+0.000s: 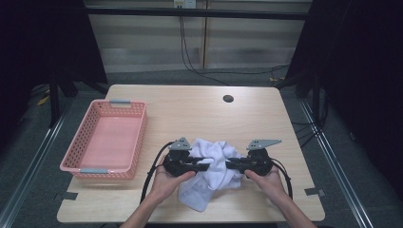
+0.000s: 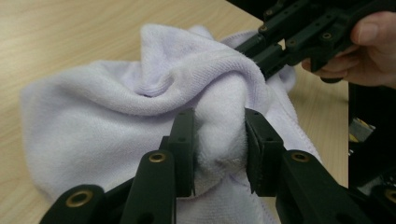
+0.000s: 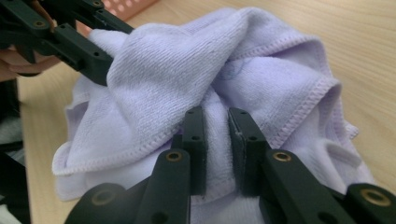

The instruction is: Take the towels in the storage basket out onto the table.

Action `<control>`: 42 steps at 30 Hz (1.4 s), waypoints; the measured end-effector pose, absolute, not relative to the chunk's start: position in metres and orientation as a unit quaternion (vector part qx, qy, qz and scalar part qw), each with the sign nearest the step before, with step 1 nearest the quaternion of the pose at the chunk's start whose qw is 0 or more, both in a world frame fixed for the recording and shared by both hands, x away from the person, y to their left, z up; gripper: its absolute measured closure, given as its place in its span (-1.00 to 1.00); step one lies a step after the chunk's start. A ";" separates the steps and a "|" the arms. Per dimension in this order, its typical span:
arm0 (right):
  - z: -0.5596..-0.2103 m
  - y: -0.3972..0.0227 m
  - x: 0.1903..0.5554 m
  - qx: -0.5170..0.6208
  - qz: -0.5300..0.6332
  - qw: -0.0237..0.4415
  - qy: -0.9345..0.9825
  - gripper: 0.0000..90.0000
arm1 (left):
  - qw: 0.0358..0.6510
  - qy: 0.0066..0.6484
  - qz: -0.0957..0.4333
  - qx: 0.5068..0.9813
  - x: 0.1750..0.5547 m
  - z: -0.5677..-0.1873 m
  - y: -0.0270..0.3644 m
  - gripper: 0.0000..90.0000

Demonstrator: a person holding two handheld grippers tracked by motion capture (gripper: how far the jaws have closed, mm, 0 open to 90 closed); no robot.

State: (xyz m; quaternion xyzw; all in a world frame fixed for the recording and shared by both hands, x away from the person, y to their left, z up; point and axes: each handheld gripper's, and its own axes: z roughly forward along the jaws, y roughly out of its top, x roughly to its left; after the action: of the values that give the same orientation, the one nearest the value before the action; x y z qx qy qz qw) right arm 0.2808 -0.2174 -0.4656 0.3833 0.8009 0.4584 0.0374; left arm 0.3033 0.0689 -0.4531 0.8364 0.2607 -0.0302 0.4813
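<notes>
A crumpled pale lilac towel (image 1: 213, 167) lies on the wooden table (image 1: 199, 114) near its front edge. My left gripper (image 1: 205, 165) comes in from the towel's left side and is shut on a thick fold of the towel (image 2: 93, 135), the cloth bulging between its jaws. From the right, my right gripper (image 1: 229, 165) is shut on another fold of the towel (image 3: 163, 60), its jaws pinching the cloth tightly. The two grippers face each other across the heap. In the left gripper view the right gripper (image 2: 261, 56) pokes into the cloth at the top right; in the right gripper view the left gripper (image 3: 100, 63) does so at the top left.
A pink plastic basket (image 1: 76, 142), empty inside, stands at the table's left side. A dark round hole (image 1: 228, 99) sits in the tabletop toward the back. Cables trail from both grippers toward the front edge. Bare wood lies behind the towel.
</notes>
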 end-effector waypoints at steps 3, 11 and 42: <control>-0.465 -0.217 0.279 0.380 0.458 0.041 0.803 0.73 | 0.492 0.262 -0.039 0.829 0.304 -0.453 0.071 0.49; -0.462 -0.223 0.281 0.384 0.451 0.050 0.804 0.75 | 0.510 0.267 -0.028 0.817 0.305 -0.444 0.083 0.60; -0.445 -0.274 0.287 0.420 0.486 0.071 0.763 -0.05 | 0.534 0.300 0.000 0.790 0.307 -0.425 0.131 0.40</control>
State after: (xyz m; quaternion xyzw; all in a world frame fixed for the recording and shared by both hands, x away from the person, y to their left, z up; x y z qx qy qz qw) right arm 0.2868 -0.2742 -0.4452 0.4197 0.7633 0.4859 0.0714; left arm 0.3065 0.1308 -0.4249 0.7902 0.2999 -0.0003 0.5344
